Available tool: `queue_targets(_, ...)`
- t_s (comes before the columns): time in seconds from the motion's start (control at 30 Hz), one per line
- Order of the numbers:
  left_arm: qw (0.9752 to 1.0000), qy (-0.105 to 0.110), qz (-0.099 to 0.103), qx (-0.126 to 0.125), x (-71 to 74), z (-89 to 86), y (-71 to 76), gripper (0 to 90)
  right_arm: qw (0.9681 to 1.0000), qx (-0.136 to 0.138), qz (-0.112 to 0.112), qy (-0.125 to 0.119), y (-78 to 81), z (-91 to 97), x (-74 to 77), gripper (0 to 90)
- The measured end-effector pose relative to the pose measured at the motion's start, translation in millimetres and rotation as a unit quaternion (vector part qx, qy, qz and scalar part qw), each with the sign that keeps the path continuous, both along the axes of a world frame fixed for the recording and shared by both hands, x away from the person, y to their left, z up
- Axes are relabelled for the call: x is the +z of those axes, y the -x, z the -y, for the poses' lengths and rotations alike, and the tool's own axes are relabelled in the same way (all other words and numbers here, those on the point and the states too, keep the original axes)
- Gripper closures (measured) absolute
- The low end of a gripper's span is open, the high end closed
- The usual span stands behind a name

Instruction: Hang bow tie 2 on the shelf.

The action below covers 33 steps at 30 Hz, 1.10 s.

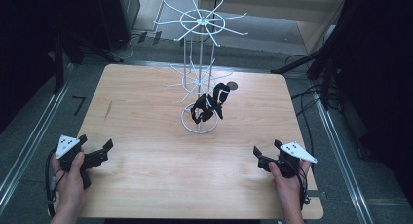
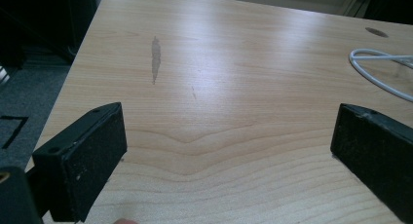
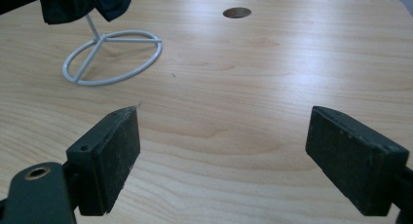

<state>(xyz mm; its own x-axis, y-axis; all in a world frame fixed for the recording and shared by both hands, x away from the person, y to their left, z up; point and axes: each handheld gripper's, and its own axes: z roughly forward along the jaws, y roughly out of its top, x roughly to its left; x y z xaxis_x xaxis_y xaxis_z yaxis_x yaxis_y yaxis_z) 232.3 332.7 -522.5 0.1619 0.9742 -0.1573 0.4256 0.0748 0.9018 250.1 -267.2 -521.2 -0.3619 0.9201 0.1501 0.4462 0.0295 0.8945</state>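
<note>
Left gripper [image 1: 96, 145], table's 8 o'clock: jaws spread wide, holding nothing. Right gripper [image 1: 267, 148], 4 o'clock: likewise spread, holding nothing. Black strap [image 1: 210, 106] hangs on white rack [image 1: 198, 63], centre.

pale wood-grain table [image 1: 146, 185] with a soft sheen; thin white-coated wire rack [image 1: 199, 63], smooth; limp black cloth straps [image 1: 209, 107]; matt black gripper pads [image 3: 109, 156], slightly scuffed.

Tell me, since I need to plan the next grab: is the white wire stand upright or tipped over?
Upright. The white wire stand rests flat on its ring base on the table.
</note>
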Motion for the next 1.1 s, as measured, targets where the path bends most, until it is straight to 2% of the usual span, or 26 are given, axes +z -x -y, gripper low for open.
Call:
queue_targets(0.4, 1.0000, 0.000, -0.001, -0.001, 0.0, 0.1, 0.1, 0.2, 0.9998, -0.021, 0.000, -0.003, 13.1, 29.5, -8.8, 13.2)
queue_targets(0.57, 1.0000, -0.001, -0.001, 0.000, 0.0, 0.3, 0.2, 0.2, 0.9991, -0.035, -0.001, -0.022, 19.6, 44.7, -11.6, 13.3)
queue_targets(0.9, 1.0000, -0.001, -0.001, 0.000, -0.1, 0.2, 0.1, 0.2, 0.9976, -0.067, -0.008, -0.018, 32.6, 73.1, -21.0, 13.4)
queue_targets(1.1, 1.0000, -0.001, -0.001, 0.000, 0.0, 0.5, 0.4, 0.2, 0.9970, -0.075, -0.014, -0.012, 41.1, 83.4, -24.1, 13.3)
